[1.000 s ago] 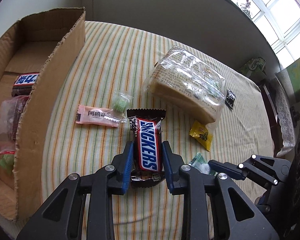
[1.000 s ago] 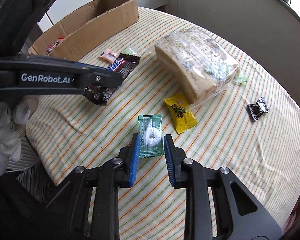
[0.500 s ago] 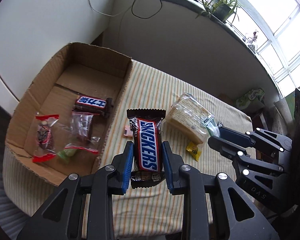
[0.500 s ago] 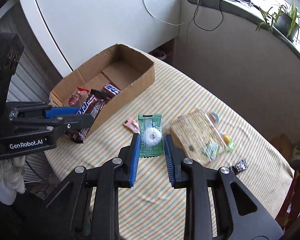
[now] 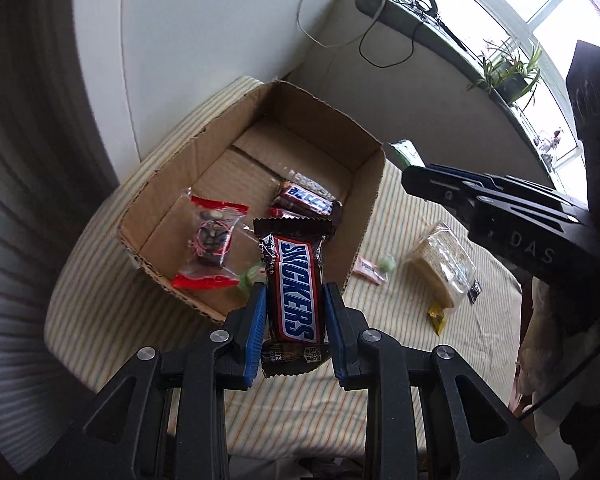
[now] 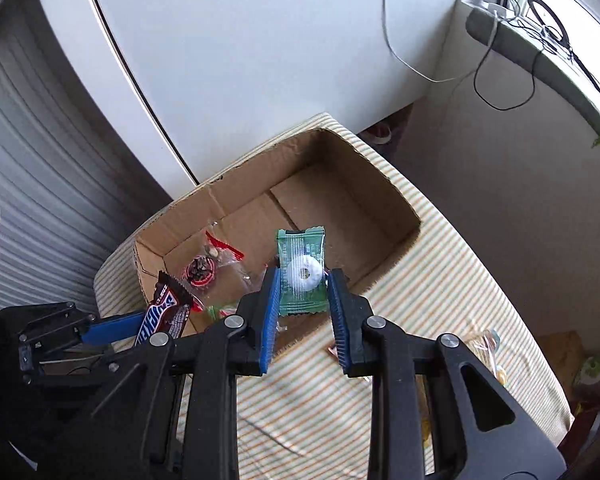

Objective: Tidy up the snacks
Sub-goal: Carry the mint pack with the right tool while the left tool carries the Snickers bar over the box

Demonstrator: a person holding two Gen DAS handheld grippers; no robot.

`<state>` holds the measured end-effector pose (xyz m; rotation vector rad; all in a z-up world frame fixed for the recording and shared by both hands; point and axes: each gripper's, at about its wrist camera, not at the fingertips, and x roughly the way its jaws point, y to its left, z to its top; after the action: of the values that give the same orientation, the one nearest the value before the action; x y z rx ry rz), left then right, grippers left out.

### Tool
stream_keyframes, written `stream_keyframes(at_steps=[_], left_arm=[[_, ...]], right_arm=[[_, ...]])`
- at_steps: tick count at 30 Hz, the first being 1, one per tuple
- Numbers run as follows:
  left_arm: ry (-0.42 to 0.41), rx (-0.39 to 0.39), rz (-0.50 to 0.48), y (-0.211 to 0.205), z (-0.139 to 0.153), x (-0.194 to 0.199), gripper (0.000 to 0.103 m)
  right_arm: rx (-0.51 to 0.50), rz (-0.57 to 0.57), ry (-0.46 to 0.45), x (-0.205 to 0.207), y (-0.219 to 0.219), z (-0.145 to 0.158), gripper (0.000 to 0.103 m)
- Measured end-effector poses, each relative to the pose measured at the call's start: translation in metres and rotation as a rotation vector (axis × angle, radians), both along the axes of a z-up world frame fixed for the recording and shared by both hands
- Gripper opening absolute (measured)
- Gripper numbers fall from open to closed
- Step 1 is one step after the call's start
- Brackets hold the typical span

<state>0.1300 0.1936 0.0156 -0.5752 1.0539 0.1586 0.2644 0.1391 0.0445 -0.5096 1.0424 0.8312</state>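
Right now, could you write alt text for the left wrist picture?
A black two-finger tool grips a Snickers bar above an open cardboard box holding a few wrapped snacks, on a striped tablecloth. More snacks lie beside the box.

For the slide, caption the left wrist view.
Left gripper holds a Snickers bar above the cardboard box, while the right gripper brings a green mint packet alongside.

Both grippers rise off the striped tablecloth (image 5: 400, 216) and swing toward the cardboard box (image 5: 364, 216) — the Snickers bar (image 5: 296, 292) now hangs over its near wall, the green mint packet (image 6: 302, 272) above its open interior.
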Motion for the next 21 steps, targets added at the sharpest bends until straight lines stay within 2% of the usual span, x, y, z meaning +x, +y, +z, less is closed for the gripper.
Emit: stream_keyframes(at_steps=[7, 21], left_arm=[[0.001, -0.007, 0.045, 0.027, -0.007, -0.008, 0.027], [-0.010, 0.014, 0.076, 0.055, -0.015, -0.012, 0.027]], right_arm=[[-0.043, -0.010, 0.035, 0.008, 0.040, -0.016, 0.025], [-0.108, -0.047, 0.080, 0.018, 0.067, -0.043, 0.025]])
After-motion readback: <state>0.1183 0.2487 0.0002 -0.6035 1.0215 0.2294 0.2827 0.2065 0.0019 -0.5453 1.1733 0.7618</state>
